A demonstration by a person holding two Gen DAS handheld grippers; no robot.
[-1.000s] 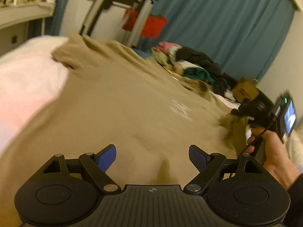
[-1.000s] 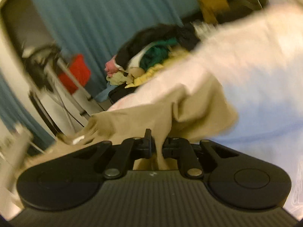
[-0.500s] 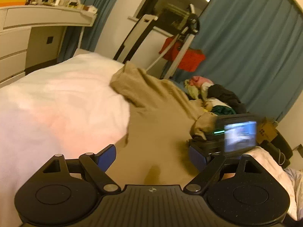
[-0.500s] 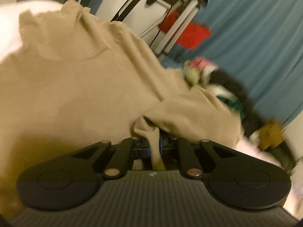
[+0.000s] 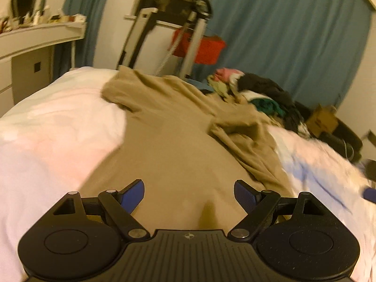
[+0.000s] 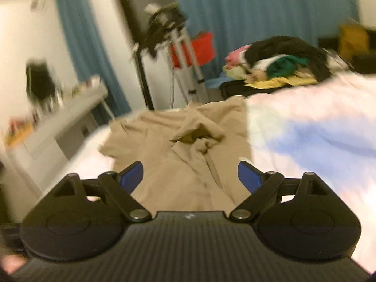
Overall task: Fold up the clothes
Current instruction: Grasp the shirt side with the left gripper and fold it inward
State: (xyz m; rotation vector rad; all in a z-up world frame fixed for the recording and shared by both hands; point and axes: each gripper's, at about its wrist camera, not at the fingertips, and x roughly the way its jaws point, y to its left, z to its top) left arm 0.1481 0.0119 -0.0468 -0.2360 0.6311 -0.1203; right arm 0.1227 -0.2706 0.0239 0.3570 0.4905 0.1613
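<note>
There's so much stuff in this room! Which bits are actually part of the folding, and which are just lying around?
Part of the job:
tan shirt, spread on the bed
left gripper, open
right gripper, open

Just lying about:
clothes pile
red bag on a metal stand
cardboard box
white desk
blue curtain

Soft matt tan cloth shirt point(image 5: 178, 145) on a fluffy white blanket point(image 5: 54, 129).

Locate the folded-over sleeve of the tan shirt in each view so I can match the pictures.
Left wrist: the sleeve lies right of centre, folded onto the tan shirt.
Right wrist: the sleeve sits at centre, above the open fingers.
Shared landmark: the clothes pile before the blue curtain.
</note>
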